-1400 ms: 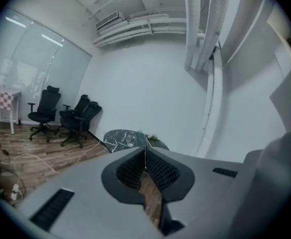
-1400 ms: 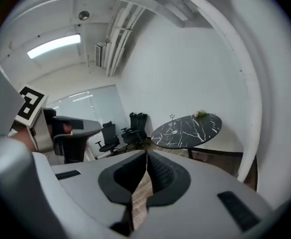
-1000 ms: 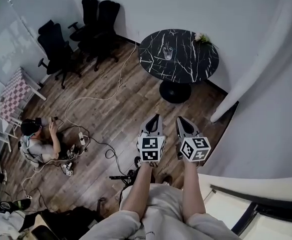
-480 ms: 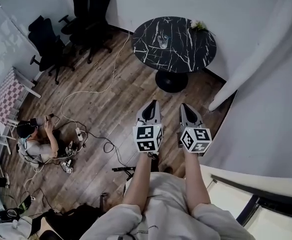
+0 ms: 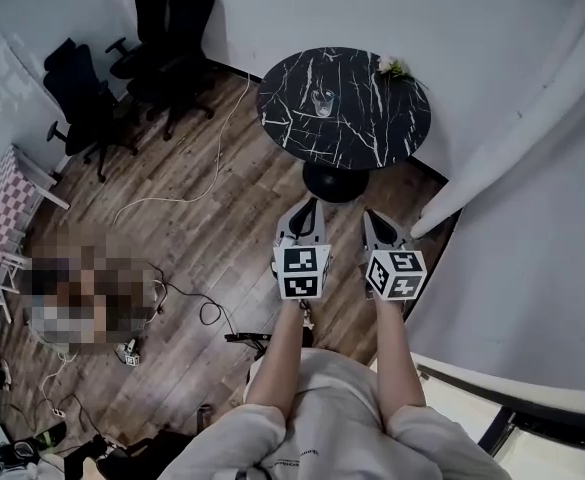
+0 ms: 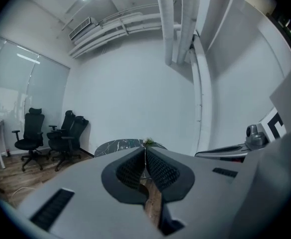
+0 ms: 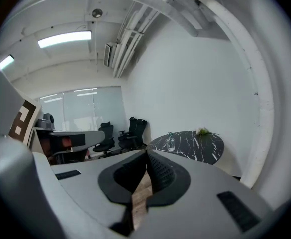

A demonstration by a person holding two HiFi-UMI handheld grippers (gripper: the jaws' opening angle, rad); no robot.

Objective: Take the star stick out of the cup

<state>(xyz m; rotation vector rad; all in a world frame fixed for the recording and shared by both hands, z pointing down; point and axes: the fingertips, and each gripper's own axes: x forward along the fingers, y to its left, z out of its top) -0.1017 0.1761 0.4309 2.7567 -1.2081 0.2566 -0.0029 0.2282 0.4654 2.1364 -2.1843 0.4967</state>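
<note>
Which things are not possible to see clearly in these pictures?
Star stick: the cup on the table is too small in head and right gripper views to show one.
Left gripper view: the shut left gripper covers most of the table; no cup shows.

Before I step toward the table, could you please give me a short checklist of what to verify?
1. Left gripper empty: ok, fingers together on nothing.
2. Right gripper empty: ok, shut on nothing.
3. A gripper open for grasping: not ok, both shut.
4. Cup located: ok, on the round table.
5. Star stick in the cup: cannot tell, too small to see.
6. Cup within reach: not ok, it seems; the table stands well ahead across the floor.
</note>
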